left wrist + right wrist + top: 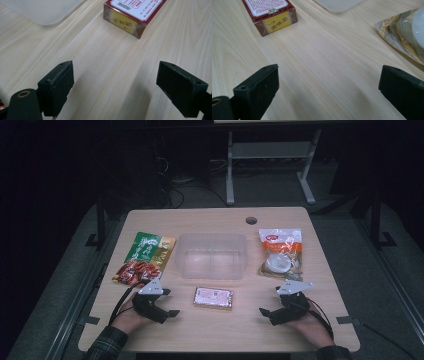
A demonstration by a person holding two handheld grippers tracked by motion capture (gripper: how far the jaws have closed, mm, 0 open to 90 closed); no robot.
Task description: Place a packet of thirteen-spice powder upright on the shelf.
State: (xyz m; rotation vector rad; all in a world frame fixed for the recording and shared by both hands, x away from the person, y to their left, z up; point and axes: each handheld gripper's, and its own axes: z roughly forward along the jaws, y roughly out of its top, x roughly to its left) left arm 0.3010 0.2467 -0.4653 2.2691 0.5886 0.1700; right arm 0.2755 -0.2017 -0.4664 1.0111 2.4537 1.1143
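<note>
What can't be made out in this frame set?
- Small red box: print too small in the high view; far end cut by the top edge in both gripper views.
- Clear tub: just a corner at the top edge in the gripper views.
- Green snack pack: lettering too small and dim, high view.

Right gripper (328,87) hovering with jaws standing wide apart over bare wooden worktop (322,55), red box (270,13) lying ahead, clear snack packet (404,37) lying well apart from it

Table (105,62): pale matt wood grain. Box (132,12): glossy printed card. Container (211,255): frosted translucent plastic. Pouch (404,35): shiny film.
</note>
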